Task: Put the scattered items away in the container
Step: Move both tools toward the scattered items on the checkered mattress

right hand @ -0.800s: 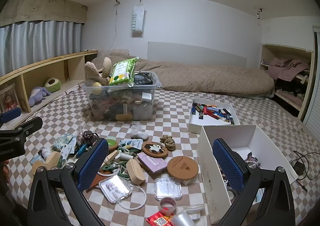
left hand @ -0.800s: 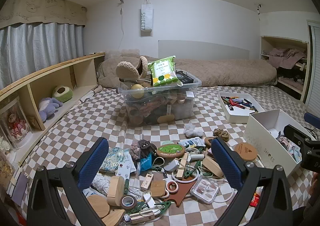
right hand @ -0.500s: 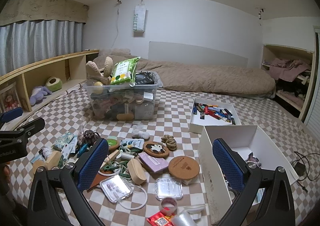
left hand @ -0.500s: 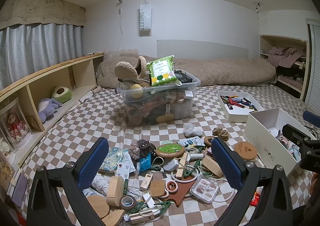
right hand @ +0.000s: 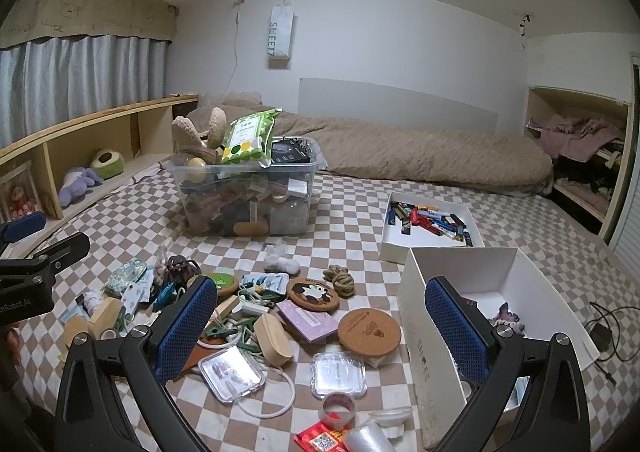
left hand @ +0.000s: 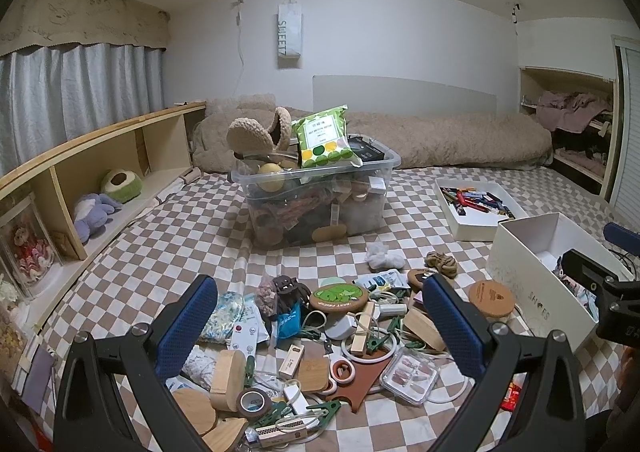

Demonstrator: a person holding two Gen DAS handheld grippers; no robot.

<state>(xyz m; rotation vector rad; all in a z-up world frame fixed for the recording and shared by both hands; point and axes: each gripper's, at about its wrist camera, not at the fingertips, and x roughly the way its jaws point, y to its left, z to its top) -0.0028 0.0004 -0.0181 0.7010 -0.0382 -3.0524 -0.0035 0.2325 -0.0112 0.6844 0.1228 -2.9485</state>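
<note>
Nothing has moved; round cork coaster (right hand: 369, 332) lies flat.

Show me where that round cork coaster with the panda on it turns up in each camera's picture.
Left wrist view: panda coaster mostly hidden behind the right blue pad, right of centre.
Right wrist view: panda coaster in full view, centre.
Shared landmark: the knotted rope ball lies just beyond it.

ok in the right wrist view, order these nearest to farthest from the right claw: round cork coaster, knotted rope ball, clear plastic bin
1. Round cork coaster, just ahead between the fingers of the right claw.
2. Knotted rope ball, a little beyond it.
3. Clear plastic bin, far back, left of centre.
</note>
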